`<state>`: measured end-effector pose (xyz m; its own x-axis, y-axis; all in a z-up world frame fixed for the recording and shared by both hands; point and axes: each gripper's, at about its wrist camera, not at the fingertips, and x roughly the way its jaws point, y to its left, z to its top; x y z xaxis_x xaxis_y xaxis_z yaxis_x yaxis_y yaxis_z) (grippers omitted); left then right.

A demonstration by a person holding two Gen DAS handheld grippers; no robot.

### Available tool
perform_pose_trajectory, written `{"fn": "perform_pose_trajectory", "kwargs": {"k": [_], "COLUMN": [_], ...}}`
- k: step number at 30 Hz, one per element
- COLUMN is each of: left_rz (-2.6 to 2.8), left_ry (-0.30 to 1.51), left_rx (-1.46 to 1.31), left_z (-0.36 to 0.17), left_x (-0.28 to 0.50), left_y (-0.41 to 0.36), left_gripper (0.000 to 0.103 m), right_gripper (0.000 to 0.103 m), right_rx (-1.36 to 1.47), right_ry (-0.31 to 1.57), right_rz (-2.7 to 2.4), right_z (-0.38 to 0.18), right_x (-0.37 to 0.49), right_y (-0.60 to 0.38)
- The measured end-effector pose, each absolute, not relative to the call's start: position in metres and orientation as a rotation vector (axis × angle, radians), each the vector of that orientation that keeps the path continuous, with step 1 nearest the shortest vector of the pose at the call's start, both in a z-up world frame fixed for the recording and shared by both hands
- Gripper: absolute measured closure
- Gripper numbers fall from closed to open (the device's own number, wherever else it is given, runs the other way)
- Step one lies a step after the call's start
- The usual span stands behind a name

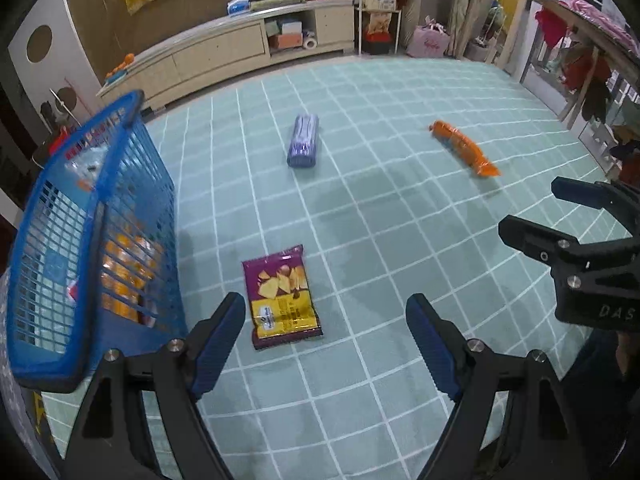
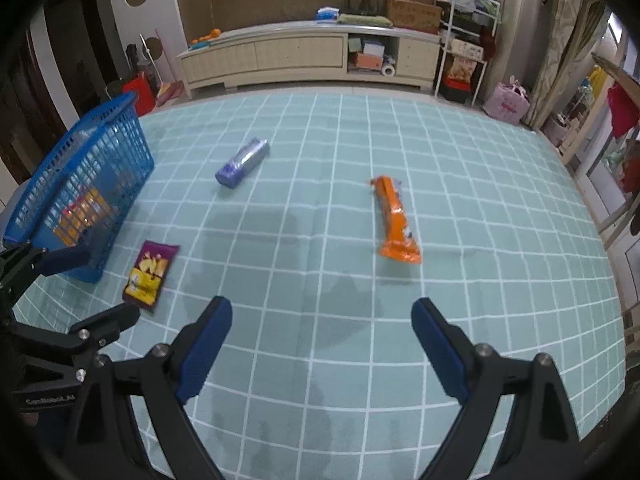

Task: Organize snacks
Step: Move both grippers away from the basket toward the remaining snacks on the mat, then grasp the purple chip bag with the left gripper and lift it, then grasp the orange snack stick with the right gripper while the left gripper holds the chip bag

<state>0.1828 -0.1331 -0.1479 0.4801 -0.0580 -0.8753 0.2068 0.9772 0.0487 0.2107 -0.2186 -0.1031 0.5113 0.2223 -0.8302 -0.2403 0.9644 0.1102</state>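
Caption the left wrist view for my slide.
Open left gripper above a purple chip bag beside the blue basket.

Home living room: low cream cabinet [image 2: 308, 56] upper centre, wire shelf [image 2: 466, 46] upper right, checked rug [image 2: 360, 320] below.

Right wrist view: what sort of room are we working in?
Probably a home living room: a long low cream cabinet along the far wall, a cluttered white shelf rack, and a teal grid-patterned mat under the snacks.
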Motion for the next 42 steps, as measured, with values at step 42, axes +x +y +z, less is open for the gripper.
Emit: {"fn": "perform_pose_trajectory", "kwargs": {"k": [42], "left_rz": [-0.043], "left_ry": [1.197], "left_rx": [-0.001], "left_z": [-0.204], "left_x": [0.223], "left_y": [-0.104], "left_gripper": [0.059], "right_gripper": [0.01], "right_rx": [-0.042], "right_ry": [0.932], "right_rz": [0.314], "right_z": [-0.142], "right_x": [0.223], "right_y": [-0.207]}}
